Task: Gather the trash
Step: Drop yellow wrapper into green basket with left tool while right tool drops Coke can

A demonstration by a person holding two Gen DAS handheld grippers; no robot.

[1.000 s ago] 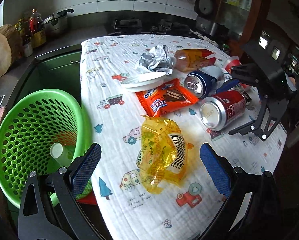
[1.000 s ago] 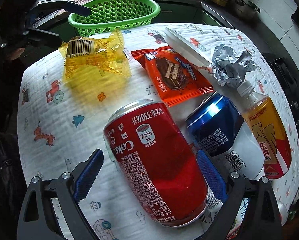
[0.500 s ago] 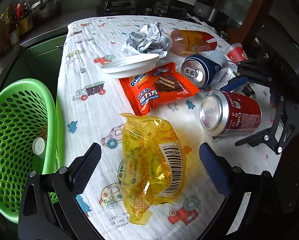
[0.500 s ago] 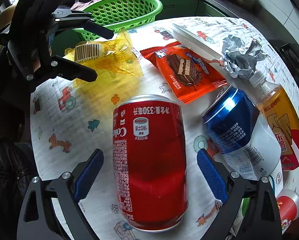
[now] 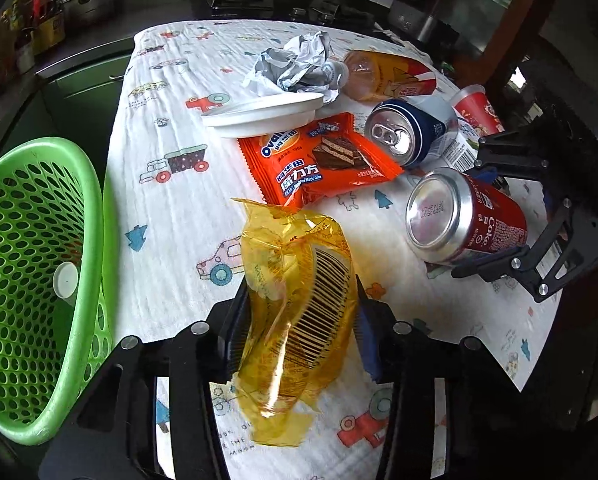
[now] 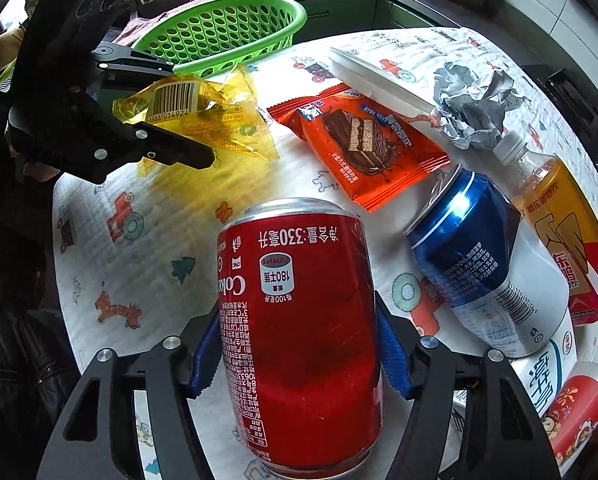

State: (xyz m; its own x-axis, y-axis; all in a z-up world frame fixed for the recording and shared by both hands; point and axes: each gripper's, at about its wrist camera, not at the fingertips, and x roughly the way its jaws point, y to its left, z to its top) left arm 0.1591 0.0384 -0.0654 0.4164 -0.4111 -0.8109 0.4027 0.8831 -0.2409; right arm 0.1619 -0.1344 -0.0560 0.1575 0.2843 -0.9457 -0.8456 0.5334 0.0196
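Between the left gripper (image 5: 299, 320) pads, closed tight, a crinkly clear yellow wrapper (image 5: 299, 288) sits near the table's front edge; green perforated plastic basket (image 5: 31, 272) just off the left side. Right gripper (image 6: 299, 352) is clamped on a smooth red metal can (image 6: 299, 328) lying sideways. Beyond: one glossy orange snack pack (image 5: 319, 160), one blue can (image 5: 411, 136), one white plate (image 5: 263, 114), one crumpled foil ball (image 5: 295, 66), one bottle (image 5: 387, 76) on printed cloth (image 5: 167, 208).

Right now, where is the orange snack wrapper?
In the left wrist view, the flat orange snack wrapper lies mid-table between the white plastic lid and the crinkled yellow wrapper.
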